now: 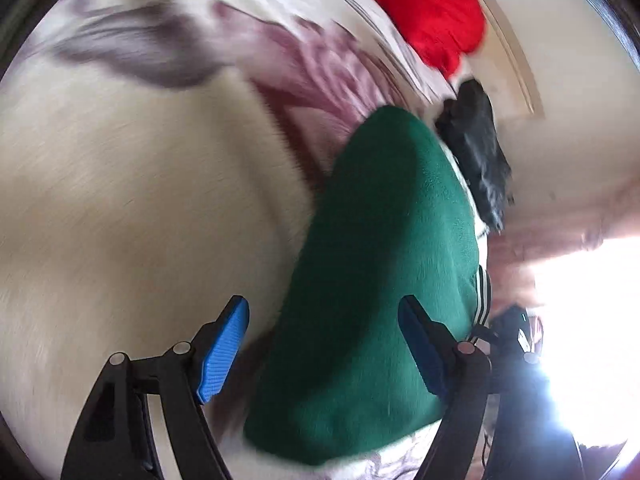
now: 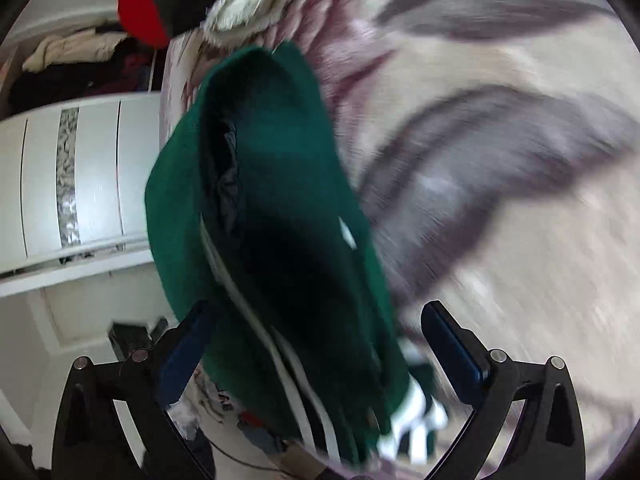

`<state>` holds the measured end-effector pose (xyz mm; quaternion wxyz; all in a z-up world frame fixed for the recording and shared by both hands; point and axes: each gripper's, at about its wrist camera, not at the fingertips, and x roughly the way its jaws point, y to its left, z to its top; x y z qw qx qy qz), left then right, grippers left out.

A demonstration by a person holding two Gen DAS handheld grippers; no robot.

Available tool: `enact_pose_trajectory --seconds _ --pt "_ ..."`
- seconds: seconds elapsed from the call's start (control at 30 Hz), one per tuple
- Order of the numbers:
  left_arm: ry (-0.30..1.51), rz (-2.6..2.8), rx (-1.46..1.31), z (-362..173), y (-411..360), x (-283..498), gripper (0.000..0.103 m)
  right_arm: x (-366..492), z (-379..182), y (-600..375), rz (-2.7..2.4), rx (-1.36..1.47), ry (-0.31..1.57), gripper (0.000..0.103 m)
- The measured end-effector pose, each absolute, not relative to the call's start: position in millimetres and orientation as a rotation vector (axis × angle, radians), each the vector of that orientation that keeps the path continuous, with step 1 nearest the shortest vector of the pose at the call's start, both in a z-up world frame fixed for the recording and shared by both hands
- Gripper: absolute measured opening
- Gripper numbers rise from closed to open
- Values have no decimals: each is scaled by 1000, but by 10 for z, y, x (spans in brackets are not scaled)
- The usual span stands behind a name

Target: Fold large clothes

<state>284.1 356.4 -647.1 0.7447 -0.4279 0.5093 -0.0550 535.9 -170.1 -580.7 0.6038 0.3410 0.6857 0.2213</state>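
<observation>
Both grippers spread, gripping nothing: green garment lies on the blanket between left gripper fingers, long axis 6-to-12, and likewise dead ahead of right gripper, so neither clearly nearer.

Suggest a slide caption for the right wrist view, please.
Open right gripper straddling a folded green garment on a floral blanket.

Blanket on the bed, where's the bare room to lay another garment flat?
The widest bare stretch of the blanket is the cream area left of the green garment. It is crowded to the right, with the black garment and the red garment nearby.
</observation>
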Motion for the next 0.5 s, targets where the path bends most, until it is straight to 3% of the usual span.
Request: enact_pose_trajectory --seconds 0.13,0.2,0.4,0.5 --pt "1152 -290 -934 -6626 3391 3098 76 5577 -6147 -1435 588 715 1644 103" --pt "1156 -330 -951 -6725 3361 3158 85 5618 -6294 -1465 639 769 1662 103" --pt "1097 -403 -1028 -6847 3310 3232 85 5758 -6371 -1329 867 1002 1734 103" --pt "1070 -374 -1002 -6735 3319 3183 71 5828 -6416 -1102 821 957 1739 102"
